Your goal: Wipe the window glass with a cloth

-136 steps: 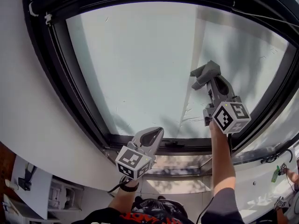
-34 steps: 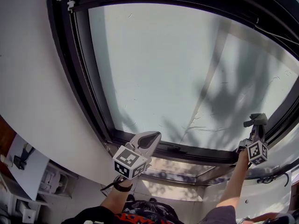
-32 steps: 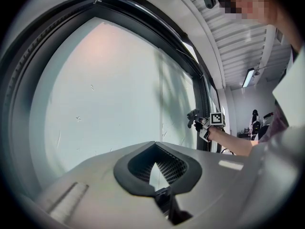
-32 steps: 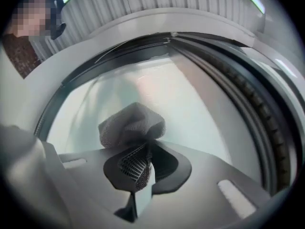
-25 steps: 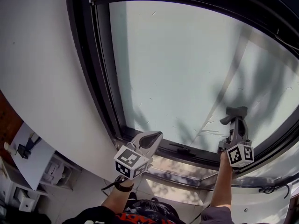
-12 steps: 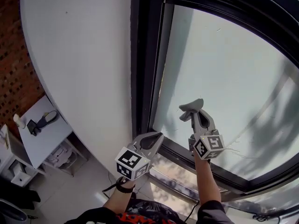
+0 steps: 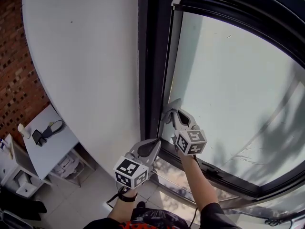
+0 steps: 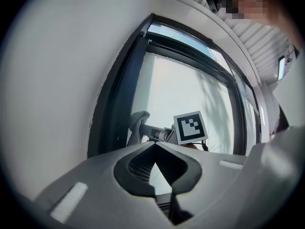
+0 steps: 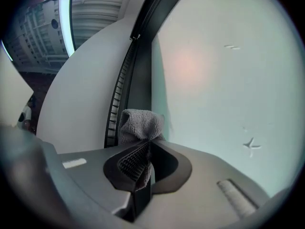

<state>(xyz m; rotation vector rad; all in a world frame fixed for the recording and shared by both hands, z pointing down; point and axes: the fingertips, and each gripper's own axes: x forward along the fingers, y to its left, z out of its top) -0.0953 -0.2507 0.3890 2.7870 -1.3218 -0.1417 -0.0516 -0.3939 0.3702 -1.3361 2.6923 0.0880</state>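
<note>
Right gripper (image 9: pixel 148 146): jaws are pinched on a grey cloth (image 9: pixel 141 124), which is bunched beyond the tips. The cloth is held at the lower left corner of the window glass (image 7: pixel 238 89), just beside the black window frame (image 7: pixel 151 70); contact with the glass cannot be confirmed. Left gripper (image 7: pixel 153 146): jaws are pressed together with nothing between them. It is held below the frame's lower left corner, near the right gripper.

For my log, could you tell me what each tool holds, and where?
The right tool grips the grey cloth by a bunched fold; the left tool is shut on nothing.
</note>
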